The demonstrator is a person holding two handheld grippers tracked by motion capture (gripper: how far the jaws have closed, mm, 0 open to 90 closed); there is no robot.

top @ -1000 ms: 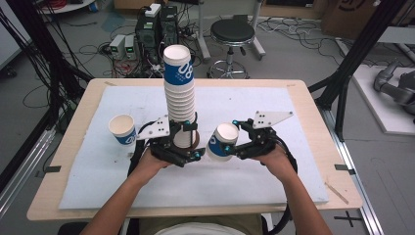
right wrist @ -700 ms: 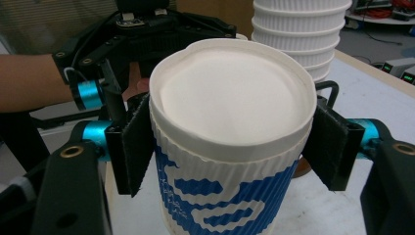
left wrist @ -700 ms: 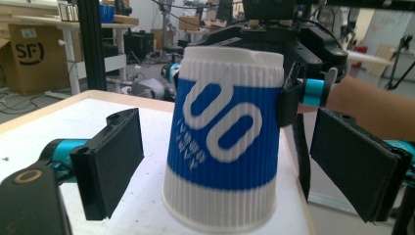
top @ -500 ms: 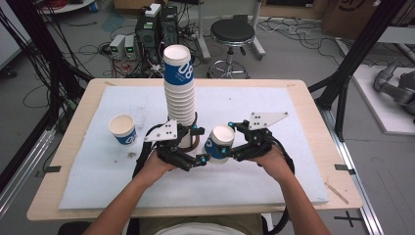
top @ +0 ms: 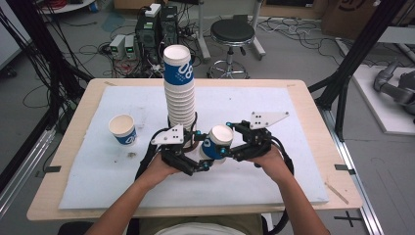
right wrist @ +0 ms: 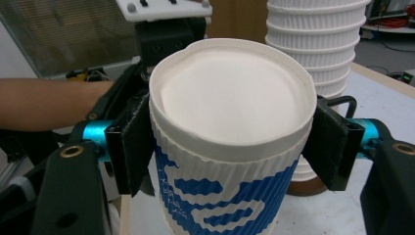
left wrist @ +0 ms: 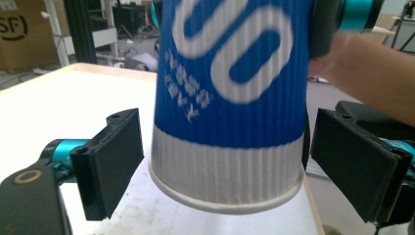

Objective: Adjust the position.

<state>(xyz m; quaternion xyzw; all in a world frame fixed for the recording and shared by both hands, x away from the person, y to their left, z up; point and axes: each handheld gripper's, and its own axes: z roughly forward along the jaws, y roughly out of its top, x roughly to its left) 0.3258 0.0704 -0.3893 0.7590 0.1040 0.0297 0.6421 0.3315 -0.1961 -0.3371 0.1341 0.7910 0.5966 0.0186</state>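
My right gripper (top: pixel 224 147) (right wrist: pixel 230 147) is shut on a blue-and-white paper cup (top: pixel 217 142) (right wrist: pixel 230 122), its pads pressing the ribbed wall just under the rim. The cup hangs slightly tilted above the white mat. The cup's base (left wrist: pixel 225 171) sits between the jaws of my left gripper (top: pixel 201 157) (left wrist: pixel 225 166), which stands open with a gap on each side of the cup. A tall stack of the same cups (top: pixel 178 93) (right wrist: pixel 318 58) stands just behind both grippers.
A single upright cup (top: pixel 123 129) stands on the left part of the white mat (top: pixel 274 181). The mat covers a wooden table (top: pixel 337 196). A stool, cables and electronics lie on the floor beyond the far edge.
My left gripper has shifted a little to the right, so its jaws now flank the base of the held cup. The right gripper and cup have barely moved.
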